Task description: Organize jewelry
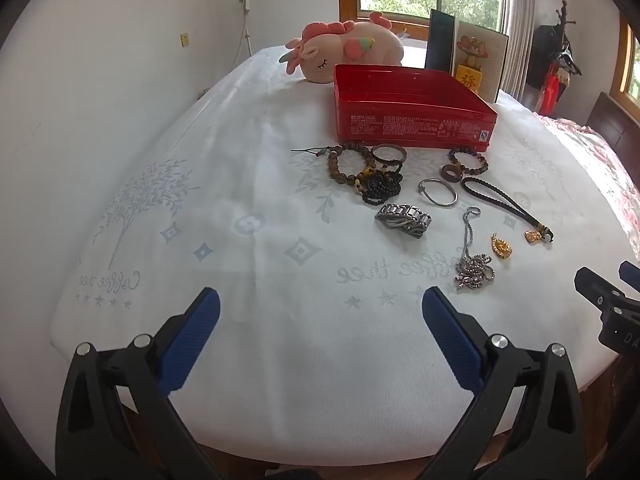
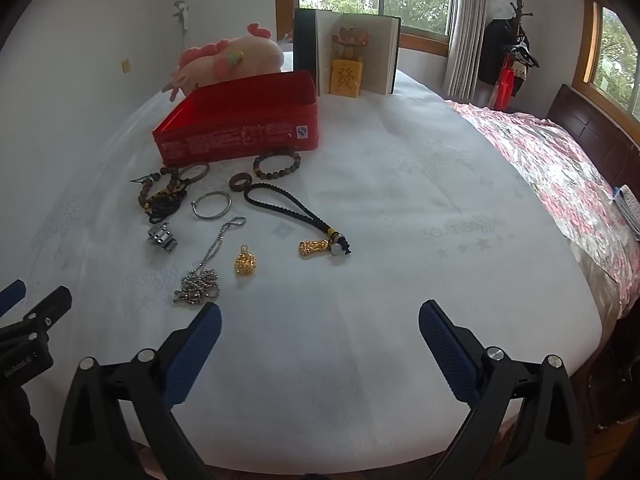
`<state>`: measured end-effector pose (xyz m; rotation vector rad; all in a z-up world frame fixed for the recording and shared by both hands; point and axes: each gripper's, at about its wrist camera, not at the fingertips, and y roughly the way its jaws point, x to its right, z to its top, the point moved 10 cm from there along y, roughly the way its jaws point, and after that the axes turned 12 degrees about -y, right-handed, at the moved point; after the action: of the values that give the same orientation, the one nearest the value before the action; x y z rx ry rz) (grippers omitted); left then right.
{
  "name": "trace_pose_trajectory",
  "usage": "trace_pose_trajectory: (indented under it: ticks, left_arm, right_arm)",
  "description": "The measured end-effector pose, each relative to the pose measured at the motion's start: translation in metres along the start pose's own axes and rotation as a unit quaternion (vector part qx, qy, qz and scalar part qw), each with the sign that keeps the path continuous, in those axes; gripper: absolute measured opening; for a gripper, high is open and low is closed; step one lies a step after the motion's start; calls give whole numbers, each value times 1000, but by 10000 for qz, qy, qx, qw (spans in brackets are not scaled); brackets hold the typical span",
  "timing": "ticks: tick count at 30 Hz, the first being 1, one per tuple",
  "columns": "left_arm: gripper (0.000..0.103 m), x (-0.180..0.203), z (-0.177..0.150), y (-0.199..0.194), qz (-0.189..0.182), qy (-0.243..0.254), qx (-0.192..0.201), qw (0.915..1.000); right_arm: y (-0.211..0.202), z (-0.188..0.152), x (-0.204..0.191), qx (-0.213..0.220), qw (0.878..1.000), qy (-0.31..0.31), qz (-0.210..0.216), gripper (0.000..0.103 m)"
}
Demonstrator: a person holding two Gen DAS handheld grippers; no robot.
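Nothing is picked up yet. This looks like the very start of the job: all the jewelry lies on the white bed sheet, and the red box looks empty as far as the pictures show.

The left gripper hangs over the bare sheet with its jaws wide apart and nothing between them. The right gripper is the same: jaws wide apart, nothing inside. Both point down at a slant.

The silver chain is the closest piece. It lies just past the tip of the right gripper's left finger, and just past the tip of the left gripper's right finger. The little gold charm sits a bit farther out, ahead of the right jaws and toward their left side. The black cord with the gold pendant lies beyond that. The silver bangle, the metal watch band and the bead bracelets lie farther ahead of the left jaws, near the front wall of the box.

I think the next move is to reach forward, put the jaws around one piece, and squeeze. The chain is floppy and thin, so the jaws need to go low, down to the sheet, and pinch the bunched part. Then it goes up and over the wall of the red box, which is well ahead of both grippers.
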<state>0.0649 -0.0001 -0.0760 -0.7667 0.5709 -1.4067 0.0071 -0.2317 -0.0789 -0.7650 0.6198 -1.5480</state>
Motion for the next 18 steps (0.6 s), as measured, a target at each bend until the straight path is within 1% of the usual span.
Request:
trace_pose_trajectory:
  ticks: [18]
  left_arm:
    - [100,0,0,0,17,6,-11,10000]
  right_arm:
    - [1,0,0,-17,10000,5,24,99]
